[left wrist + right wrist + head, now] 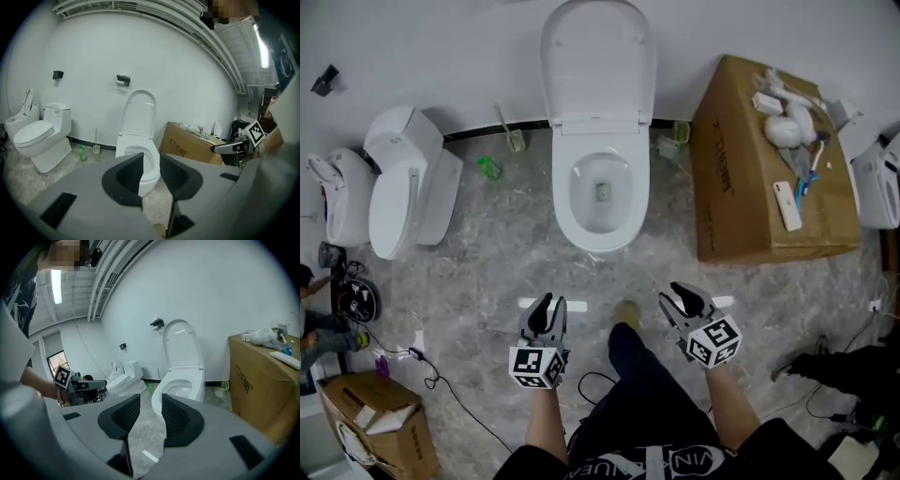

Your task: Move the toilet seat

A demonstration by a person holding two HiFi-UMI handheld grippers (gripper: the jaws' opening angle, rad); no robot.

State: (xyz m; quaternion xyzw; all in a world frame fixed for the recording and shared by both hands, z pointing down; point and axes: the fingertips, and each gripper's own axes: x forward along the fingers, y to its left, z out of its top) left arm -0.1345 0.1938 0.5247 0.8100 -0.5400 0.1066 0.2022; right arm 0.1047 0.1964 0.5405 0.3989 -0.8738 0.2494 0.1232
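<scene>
Standing on a marbled grey stone floor, facing a glossy white toilet with an oval bowl. Noting a boxy brown cardboard carton just right of the toilet. Finding the smooth, rounded toilet seat tipped up behind the bowl, leaning against the wall. Holding the left gripper and right gripper side by side, well short of the toilet, pointing toward it. Showing black jaws parted on both, left narrowly, right wider, gripping nothing.

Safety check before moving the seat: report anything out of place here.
Nothing looks damaged or spilled. Loose white fittings lie heaped on the cardboard box, and the left toilet sits skewed to the wall. The middle toilet looks normal.
</scene>
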